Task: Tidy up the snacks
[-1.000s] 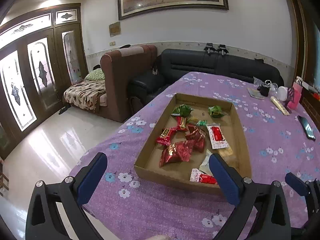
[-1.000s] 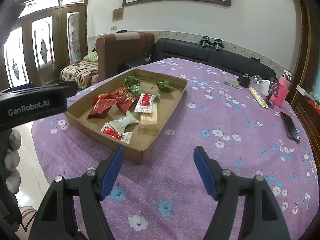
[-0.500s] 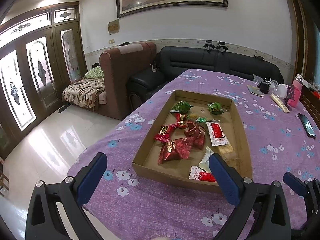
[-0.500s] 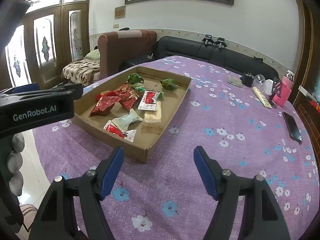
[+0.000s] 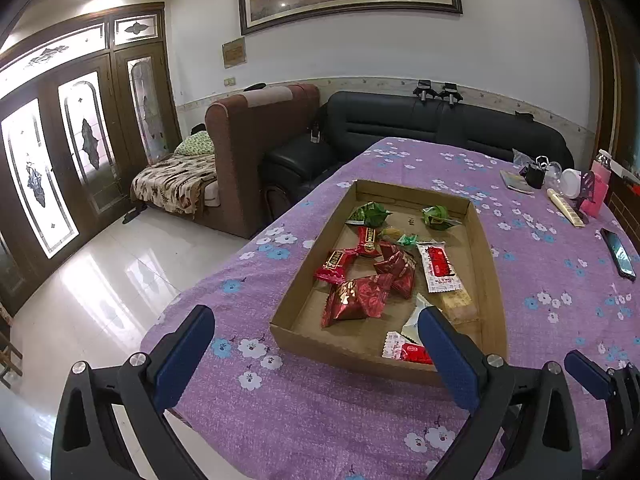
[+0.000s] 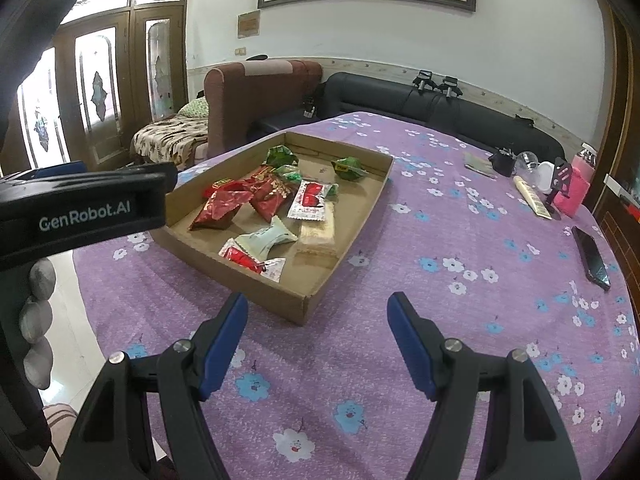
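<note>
From the left wrist view, the left gripper (image 5: 316, 344) hangs with its two blue fingers spread wide and nothing between them, over the near edge of the table (image 5: 304, 412), which wears a purple flowered cloth. Just ahead of the right finger sits one shallow cardboard tray (image 5: 490, 280), and all the snacks lie inside it. Counting them: two green packets (image 5: 370, 214) at the far end; about five red foil packets (image 5: 356, 298) bunched in the middle, though they overlap and the number could be off by one; one white packet with a red label (image 5: 438, 266); one pale wafer bar (image 5: 458, 302) beside it; one small green candy (image 5: 407, 239); and one red-and-white packet (image 5: 404, 350) nearest the finger, partly hidden by it. Far off to the right lie one phone (image 5: 618, 252) and a cluster of small things by a pink bottle (image 5: 596, 192).

From the right wrist view, the right gripper (image 6: 318, 338) also stands open and holds nothing, above bare cloth. The tray's near corner lies just ahead of its left finger, with the tray running away to the left. Here one pale green pillow packet (image 6: 268, 240) shows between the wafer bar and the red-and-white packet. The body of the left gripper fills the left edge, with one gloved hand (image 6: 38, 320) under it.
</note>
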Demonstrator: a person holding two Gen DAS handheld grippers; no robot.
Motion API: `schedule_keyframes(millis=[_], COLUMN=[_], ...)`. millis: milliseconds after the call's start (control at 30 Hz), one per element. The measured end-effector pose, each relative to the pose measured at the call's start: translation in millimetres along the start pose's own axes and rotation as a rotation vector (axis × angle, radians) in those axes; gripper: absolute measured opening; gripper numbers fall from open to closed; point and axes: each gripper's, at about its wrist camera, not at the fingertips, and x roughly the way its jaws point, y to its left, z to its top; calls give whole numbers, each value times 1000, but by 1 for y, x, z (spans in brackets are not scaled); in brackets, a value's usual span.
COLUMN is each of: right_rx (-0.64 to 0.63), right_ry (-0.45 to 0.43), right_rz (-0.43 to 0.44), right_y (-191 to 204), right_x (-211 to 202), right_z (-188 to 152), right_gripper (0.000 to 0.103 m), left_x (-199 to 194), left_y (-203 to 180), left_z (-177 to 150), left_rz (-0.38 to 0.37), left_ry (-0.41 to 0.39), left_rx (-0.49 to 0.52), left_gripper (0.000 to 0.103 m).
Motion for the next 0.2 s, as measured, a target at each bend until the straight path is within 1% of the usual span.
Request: schedule_keyframes(millis=[200], right_rx=[-5], right_ry=[-3], right_rz=[2], right_y=[1], right_x=[-1], right_z=[0], right_gripper=[72], left_x=[1], left_y=[-3], left_z=[1], left_rz=[-2], left_ry=[12], left_rx=[9], left_gripper=[103])
